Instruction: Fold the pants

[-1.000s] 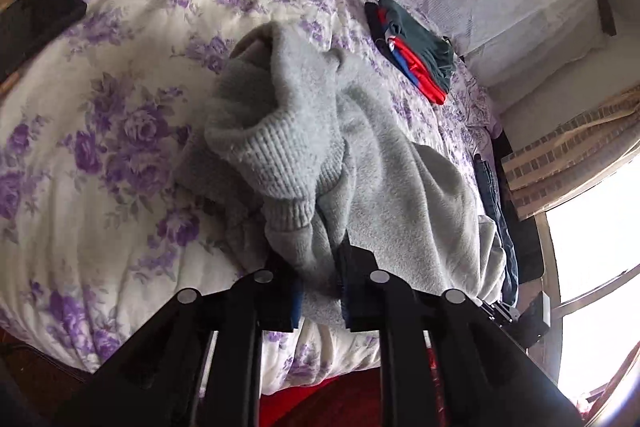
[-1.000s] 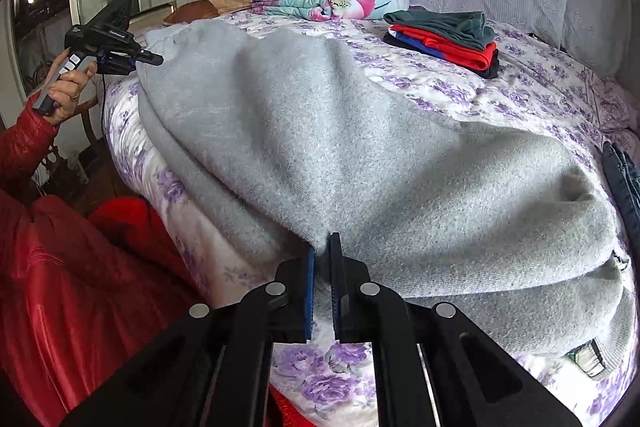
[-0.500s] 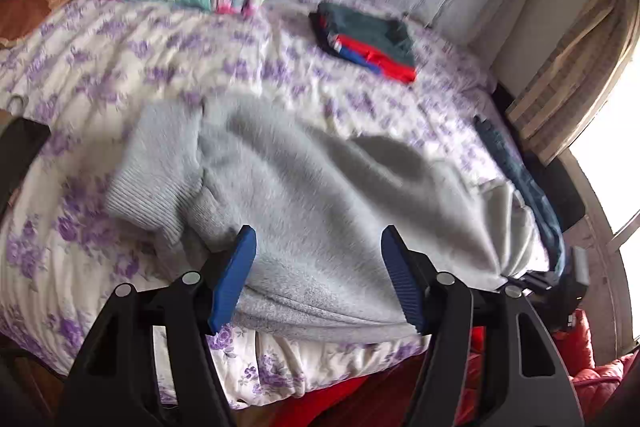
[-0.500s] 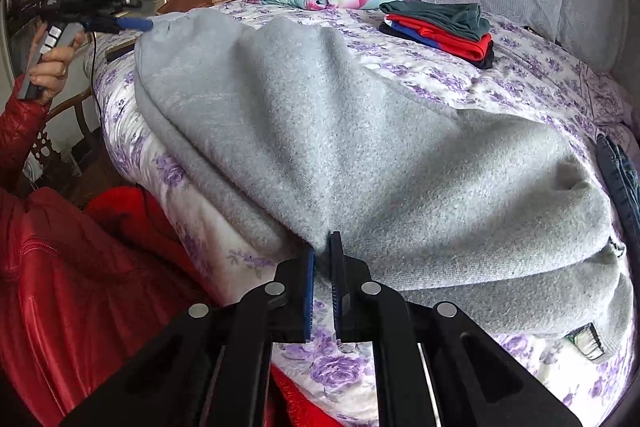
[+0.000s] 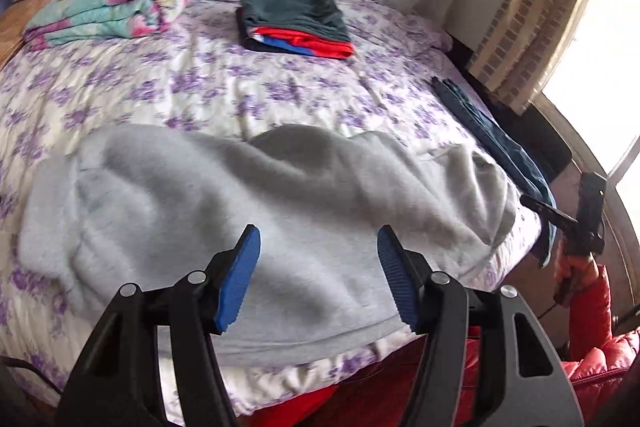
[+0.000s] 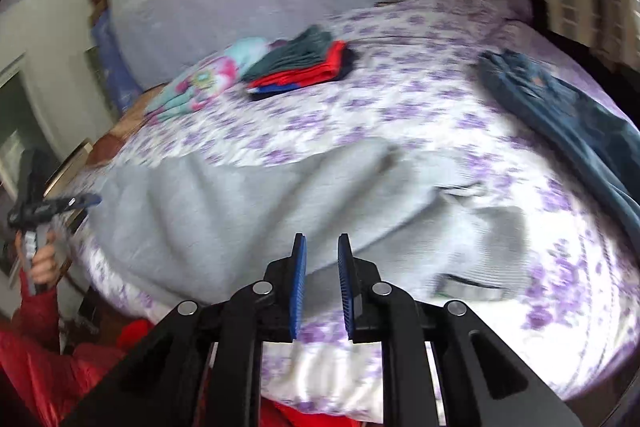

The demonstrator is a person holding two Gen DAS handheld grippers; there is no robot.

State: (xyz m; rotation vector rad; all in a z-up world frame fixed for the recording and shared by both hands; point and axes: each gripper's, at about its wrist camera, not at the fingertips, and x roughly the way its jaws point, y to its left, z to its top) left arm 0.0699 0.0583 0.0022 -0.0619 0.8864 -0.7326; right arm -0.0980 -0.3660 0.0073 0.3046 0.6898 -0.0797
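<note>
The grey sweatpants [image 5: 248, 211] lie folded in half along the near edge of the floral bedspread [image 5: 248, 91]; they also show in the right wrist view [image 6: 248, 211]. My left gripper [image 5: 318, 239] is wide open and empty, held above the pants near their cuff end. My right gripper [image 6: 322, 247] is partly open and empty, just above the pants near the waistband end [image 6: 480, 247]. Neither gripper touches the cloth.
A stack of folded clothes, green over red and blue [image 5: 296, 25], lies at the back of the bed beside a folded flowery quilt [image 5: 116, 3]. Dark blue jeans [image 5: 492, 143] lie along the right edge. The person's red jacket [image 6: 48, 359] is below the bed's front edge.
Both grippers let go of the pants, first the left, then the right. The pants dropped flat on the bed, and both grippers pulled back and up.
</note>
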